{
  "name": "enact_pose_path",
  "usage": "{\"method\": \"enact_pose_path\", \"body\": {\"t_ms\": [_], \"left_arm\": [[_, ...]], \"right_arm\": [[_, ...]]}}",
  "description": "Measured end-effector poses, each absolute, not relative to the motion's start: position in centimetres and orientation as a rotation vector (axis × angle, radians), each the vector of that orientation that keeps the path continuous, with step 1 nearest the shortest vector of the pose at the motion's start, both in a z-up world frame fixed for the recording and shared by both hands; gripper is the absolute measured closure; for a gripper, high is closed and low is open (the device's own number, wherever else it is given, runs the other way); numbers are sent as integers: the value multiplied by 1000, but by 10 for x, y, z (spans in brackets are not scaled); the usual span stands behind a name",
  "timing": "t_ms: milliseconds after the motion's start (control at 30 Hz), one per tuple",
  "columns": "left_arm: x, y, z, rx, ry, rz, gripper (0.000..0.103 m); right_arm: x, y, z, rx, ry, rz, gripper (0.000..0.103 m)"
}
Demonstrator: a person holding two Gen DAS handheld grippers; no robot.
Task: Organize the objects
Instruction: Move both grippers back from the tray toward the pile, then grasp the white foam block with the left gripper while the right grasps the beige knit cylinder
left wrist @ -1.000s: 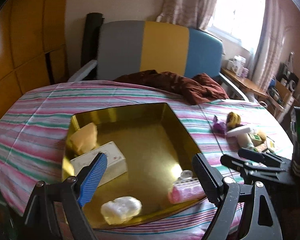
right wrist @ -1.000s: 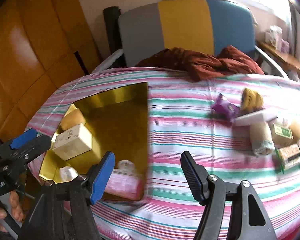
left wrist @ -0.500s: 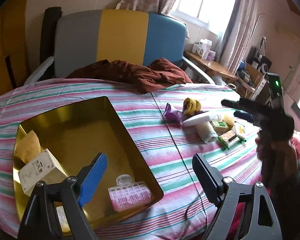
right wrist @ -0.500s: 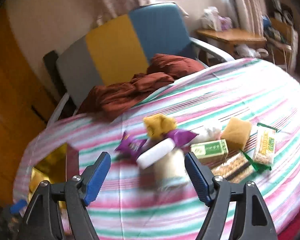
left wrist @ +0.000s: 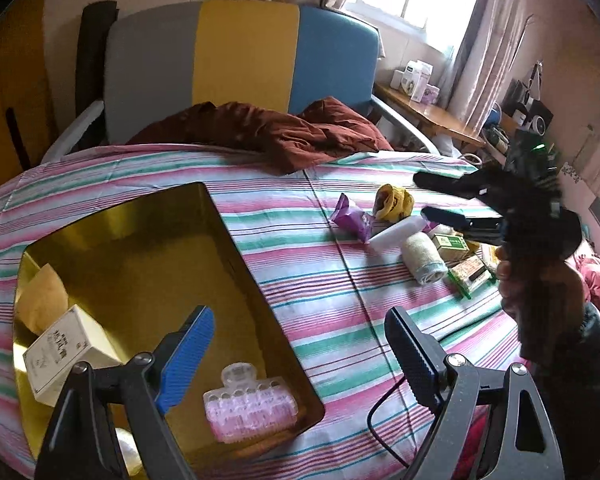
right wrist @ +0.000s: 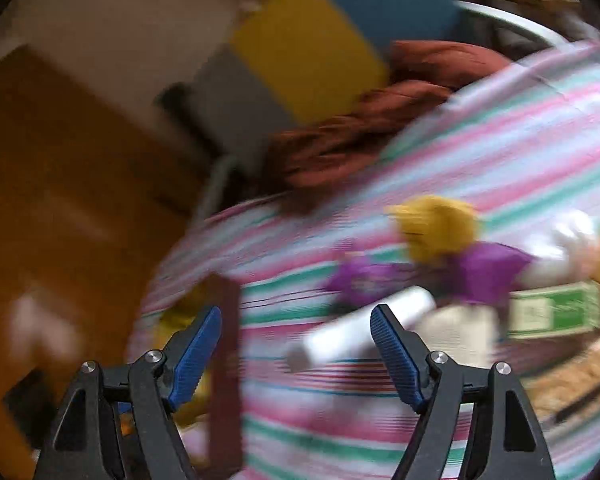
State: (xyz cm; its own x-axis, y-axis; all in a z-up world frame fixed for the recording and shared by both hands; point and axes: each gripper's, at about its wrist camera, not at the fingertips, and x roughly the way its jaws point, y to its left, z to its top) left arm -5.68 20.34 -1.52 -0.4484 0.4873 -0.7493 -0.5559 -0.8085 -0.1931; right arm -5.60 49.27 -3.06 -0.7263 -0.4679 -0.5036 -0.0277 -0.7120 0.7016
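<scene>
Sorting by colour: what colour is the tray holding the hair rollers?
Shiny gold tray; clearest in the left wrist view.

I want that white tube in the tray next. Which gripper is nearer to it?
Right. The right gripper hangs open over the white tube in the pile; the left gripper is back at the gold tray, well short.
</scene>
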Motion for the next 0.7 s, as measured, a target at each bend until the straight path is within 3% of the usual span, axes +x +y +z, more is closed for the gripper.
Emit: {"method": "enact_pose_path", "body": {"t_ms": [300,533,700], "left_arm": [[-73,252,-19,-1134,236,2199,15],[-71,322,-43,-1045,621,2040,15],[-77,355,-69,-1038,780,1920,15]], "right_arm": [[-37,515,-21,1088,-1054,-2753,24],[-31,541,-22,1162,-1127,-2806,24],[-36,544,-28,1248,-1115,-2779,24]]}}
